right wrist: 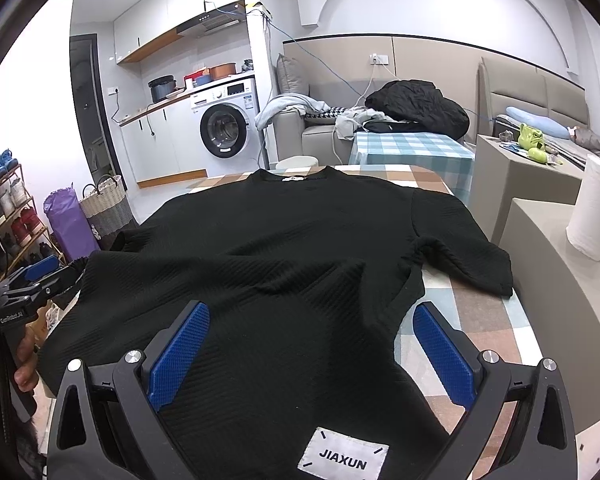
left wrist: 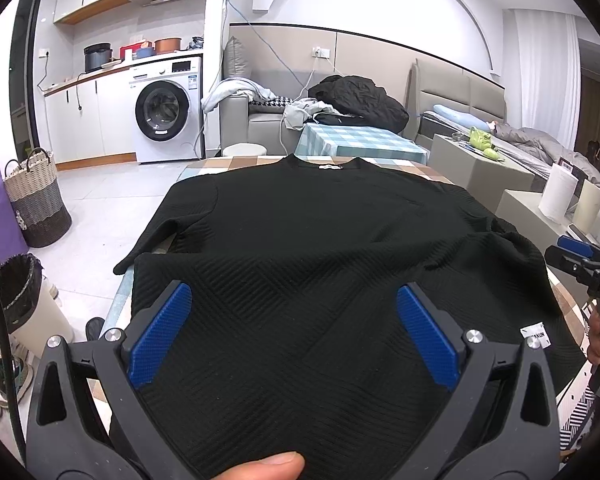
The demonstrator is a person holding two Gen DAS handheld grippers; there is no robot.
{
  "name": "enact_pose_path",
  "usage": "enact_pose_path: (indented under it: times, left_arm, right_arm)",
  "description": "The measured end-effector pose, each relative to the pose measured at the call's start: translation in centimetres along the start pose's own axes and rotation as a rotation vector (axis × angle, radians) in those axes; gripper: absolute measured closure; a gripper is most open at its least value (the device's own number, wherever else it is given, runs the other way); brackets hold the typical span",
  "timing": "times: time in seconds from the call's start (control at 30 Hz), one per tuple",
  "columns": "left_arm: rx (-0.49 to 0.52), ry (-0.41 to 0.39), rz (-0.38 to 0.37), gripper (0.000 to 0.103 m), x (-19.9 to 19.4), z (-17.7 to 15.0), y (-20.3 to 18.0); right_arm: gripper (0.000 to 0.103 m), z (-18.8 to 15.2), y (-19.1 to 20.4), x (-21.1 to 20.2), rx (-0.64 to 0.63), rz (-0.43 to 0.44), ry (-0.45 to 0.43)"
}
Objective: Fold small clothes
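Here the black top (left wrist: 308, 240) is lying flat on the checked table (right wrist: 480, 312), collar pointing away, hem nearest both grippers; the left gripper (left wrist: 296, 336) and right gripper (right wrist: 312, 356) are hovering open, gripping nothing.

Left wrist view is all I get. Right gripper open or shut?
Observer: Open. The right gripper has its fingers spread wide over the shirt hem.
Operator: Pinching anything?
Observer: No. The white label lies between its fingers, ungripped.
Operator: Sleeve on that side?
Observer: The sleeve is spread out on the checked table.
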State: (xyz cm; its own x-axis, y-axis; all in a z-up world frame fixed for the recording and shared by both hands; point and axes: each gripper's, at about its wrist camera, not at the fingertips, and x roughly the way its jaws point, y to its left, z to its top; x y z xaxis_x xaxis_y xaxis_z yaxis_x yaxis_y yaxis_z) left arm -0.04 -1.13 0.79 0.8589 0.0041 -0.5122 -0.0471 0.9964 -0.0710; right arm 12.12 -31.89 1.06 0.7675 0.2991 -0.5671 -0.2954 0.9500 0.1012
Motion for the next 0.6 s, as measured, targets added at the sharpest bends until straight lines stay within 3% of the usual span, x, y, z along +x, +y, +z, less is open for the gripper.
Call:
enact_pose_path:
  times: [0.6]
  left_arm:
    - [0.006, 0.001, -0.002, 0.001, -0.73, 0.05, -0.59]
  right_arm:
    - [0.0, -0.01, -0.2, -0.02, 0.004, -0.003, 0.01]
